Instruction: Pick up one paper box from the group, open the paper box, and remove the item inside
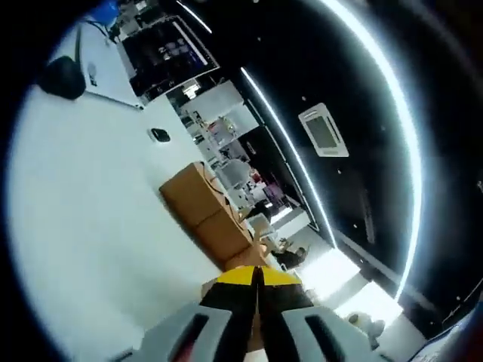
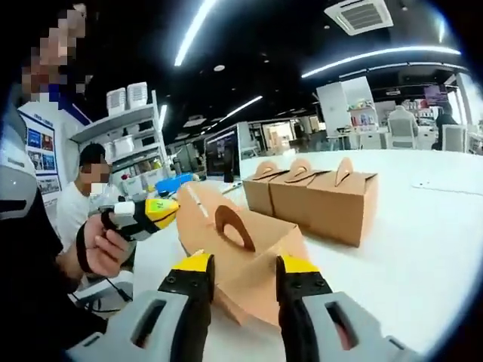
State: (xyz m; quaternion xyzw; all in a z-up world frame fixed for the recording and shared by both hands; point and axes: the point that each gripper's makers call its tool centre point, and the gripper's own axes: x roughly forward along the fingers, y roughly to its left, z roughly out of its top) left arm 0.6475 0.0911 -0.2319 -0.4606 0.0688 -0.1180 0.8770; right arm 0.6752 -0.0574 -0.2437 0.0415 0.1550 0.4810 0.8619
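Observation:
A brown paper box (image 2: 241,253) with a handle slot lies tilted on the white table (image 2: 423,256), its top flaps partly spread. My right gripper (image 2: 247,265) stands open, its yellow-tipped jaws on either side of the box's near end. My left gripper (image 2: 162,210), held by a hand, comes in from the left and pinches the box's left flap. In the left gripper view my left gripper (image 1: 256,276) has its jaws closed, with brown cardboard (image 1: 243,261) showing at the tips. A row of closed brown boxes (image 2: 313,192) stands behind, and that row of boxes (image 1: 204,207) also appears there.
A thin cable (image 2: 445,187) lies on the table at the far right. A black rounded object (image 1: 64,78), a small black item (image 1: 159,135) and a monitor (image 1: 162,49) sit at the table's far end. A seated person (image 2: 83,200) and shelves (image 2: 128,124) are on the left.

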